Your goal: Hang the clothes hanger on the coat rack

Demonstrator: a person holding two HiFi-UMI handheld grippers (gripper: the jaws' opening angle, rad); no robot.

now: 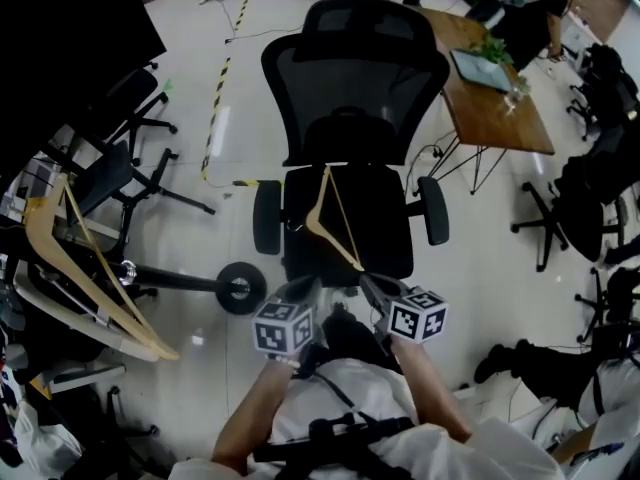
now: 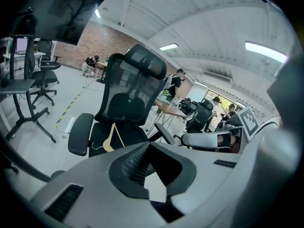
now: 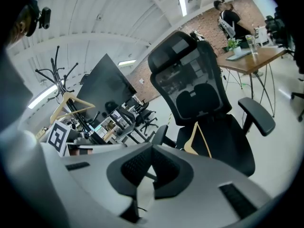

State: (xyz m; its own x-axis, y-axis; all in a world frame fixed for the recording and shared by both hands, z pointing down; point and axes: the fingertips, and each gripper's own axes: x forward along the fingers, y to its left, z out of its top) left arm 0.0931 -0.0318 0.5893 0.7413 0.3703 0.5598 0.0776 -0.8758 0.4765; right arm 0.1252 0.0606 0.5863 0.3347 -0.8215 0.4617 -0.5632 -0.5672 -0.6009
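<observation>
Hanger (image 1: pixel 332 247) is lying on chair (image 1: pixel 385 218) at twelve o'clock: likely light, stiff, smooth; grip a shoulder. Left claw (image 1: pixel 300 290) and right claw (image 1: pixel 377 290) are hovering clenched, empty.

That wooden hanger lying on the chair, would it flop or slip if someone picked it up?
The wooden hanger is a closed triangle of thin bars, so it should probably stay stiff and feel light. Its smooth, pale wood might slip in a narrow pinch. Lying flat on the office chair seat, it would likely slide across the seat if pushed, not roll.
</observation>
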